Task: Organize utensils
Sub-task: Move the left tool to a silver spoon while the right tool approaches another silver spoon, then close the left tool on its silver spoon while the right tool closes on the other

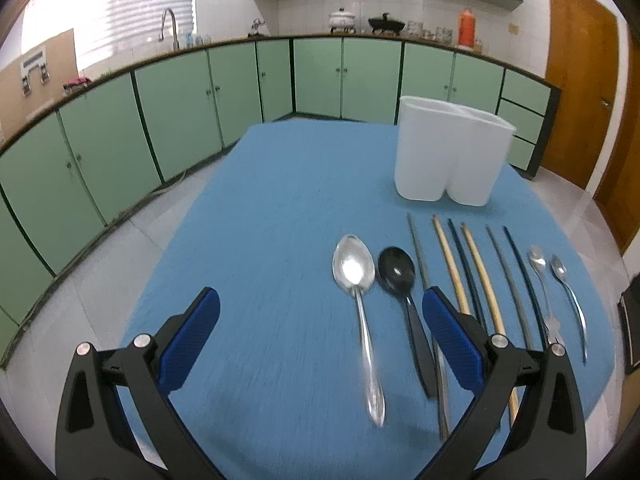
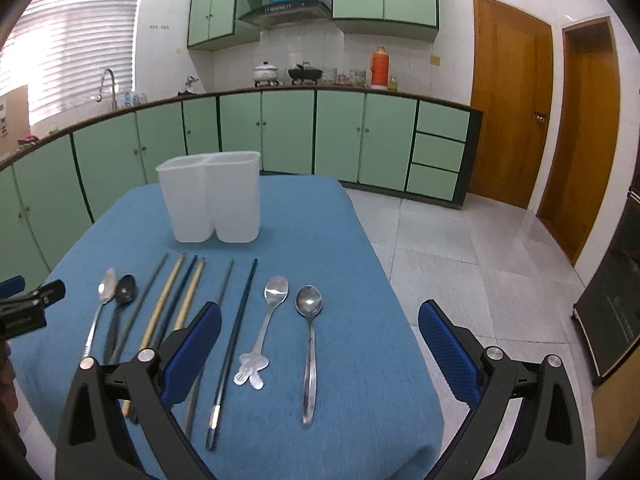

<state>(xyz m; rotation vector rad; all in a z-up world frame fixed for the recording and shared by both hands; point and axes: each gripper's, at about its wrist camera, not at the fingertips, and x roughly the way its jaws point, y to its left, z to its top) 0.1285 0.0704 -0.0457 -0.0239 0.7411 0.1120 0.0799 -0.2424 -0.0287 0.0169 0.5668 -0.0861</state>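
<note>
A row of utensils lies on the blue tablecloth (image 1: 272, 208): a large silver spoon (image 1: 357, 292), a black spoon (image 1: 400, 276), several chopsticks (image 1: 478, 272) and two small silver spoons (image 2: 308, 332). Behind them stands a white two-compartment holder (image 1: 448, 152) (image 2: 212, 200), upright with nothing showing in it. My left gripper (image 1: 320, 332) hovers open over the near left of the row, the large silver spoon between its fingers. My right gripper (image 2: 320, 344) hovers open above the two small spoons. The left gripper's tip (image 2: 24, 304) shows at the right wrist view's left edge.
Green kitchen cabinets (image 2: 280, 132) run behind the table. Tiled floor (image 2: 460, 248) lies to the table's right, with wooden doors (image 2: 508, 100) beyond. A dark cabinet (image 2: 616, 304) stands at the far right.
</note>
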